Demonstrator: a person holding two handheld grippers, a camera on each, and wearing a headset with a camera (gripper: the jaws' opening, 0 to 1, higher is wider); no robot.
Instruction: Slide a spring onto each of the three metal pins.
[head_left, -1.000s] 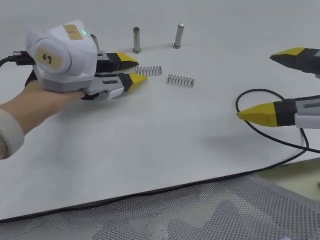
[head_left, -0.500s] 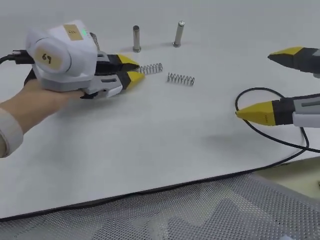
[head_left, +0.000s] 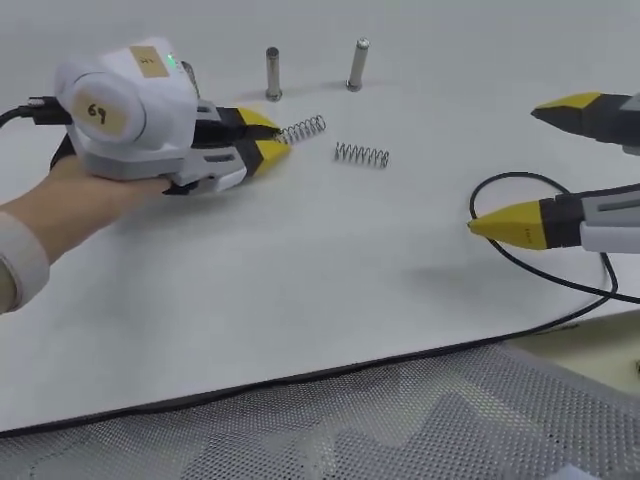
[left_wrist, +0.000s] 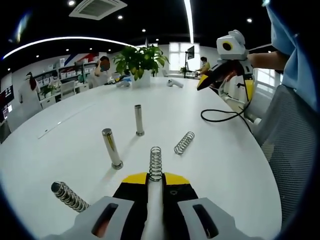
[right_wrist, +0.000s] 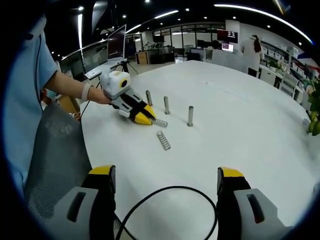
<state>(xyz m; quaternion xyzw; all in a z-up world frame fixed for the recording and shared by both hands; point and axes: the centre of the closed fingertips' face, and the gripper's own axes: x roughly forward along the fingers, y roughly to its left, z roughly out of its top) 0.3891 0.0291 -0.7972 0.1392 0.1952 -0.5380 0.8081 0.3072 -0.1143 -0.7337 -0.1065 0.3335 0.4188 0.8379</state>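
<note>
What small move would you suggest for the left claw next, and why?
Probably lift the spring toward the nearest bare pin: the left claw is shut on its end, and that pin has no spring yet.

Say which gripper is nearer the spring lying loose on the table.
Left. The left gripper, holding another spring, sits beside the loose spring; the right gripper hangs open farther off.

The left claw (head_left: 278, 137) has a rounded white housing with a tan sticker marked "69" (head_left: 97, 115), a second tan sticker on top, a small green light, and black jaws tipped yellow. The right claw (head_left: 503, 170) has grey-white arms with the same yellow tips, and trails a black cable (right_wrist: 170, 188). The person wears a white cuff (head_left: 20, 265) and a light blue sleeve (right_wrist: 30, 95).
</note>
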